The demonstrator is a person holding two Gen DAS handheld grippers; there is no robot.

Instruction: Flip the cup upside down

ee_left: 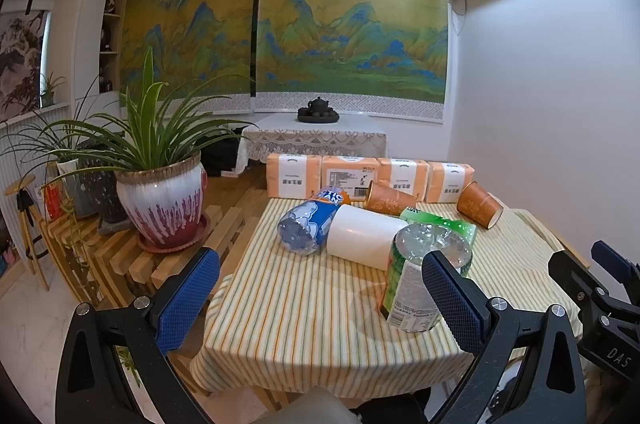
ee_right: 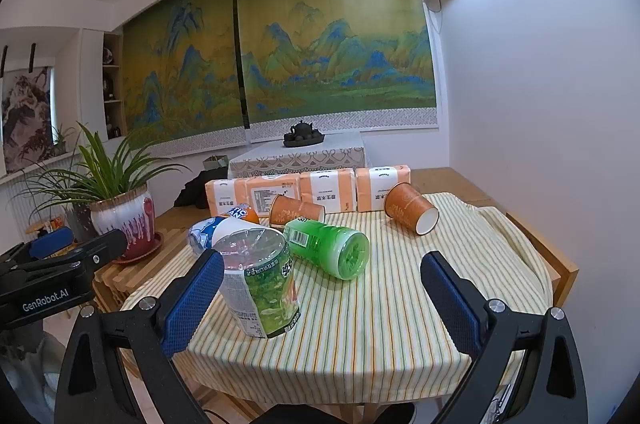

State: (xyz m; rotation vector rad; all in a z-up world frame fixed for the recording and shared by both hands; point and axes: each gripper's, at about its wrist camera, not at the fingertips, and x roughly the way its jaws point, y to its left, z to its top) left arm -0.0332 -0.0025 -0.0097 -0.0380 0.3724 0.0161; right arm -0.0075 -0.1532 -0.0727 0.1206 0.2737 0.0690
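Two orange paper cups lie on their sides at the far end of the striped tablecloth [ee_left: 304, 316]. One cup [ee_left: 390, 200] [ee_right: 296, 210] is near the middle. The other cup [ee_left: 480, 204] [ee_right: 412, 208] is at the right, its white mouth facing me. A white cup-like cylinder [ee_left: 364, 236] also lies on its side among the bottles. My left gripper [ee_left: 320, 260] is open over the near table edge, holding nothing. My right gripper [ee_right: 322, 260] is open too, well short of both orange cups.
A clear green-label bottle [ee_left: 416, 288] [ee_right: 260, 284] stands base up near the front. A green bottle [ee_right: 328, 248] and a blue-label bottle [ee_left: 308, 224] lie beside it. Orange tissue packs [ee_right: 304, 188] line the back edge. A potted plant [ee_left: 164, 204] stands left of the table.
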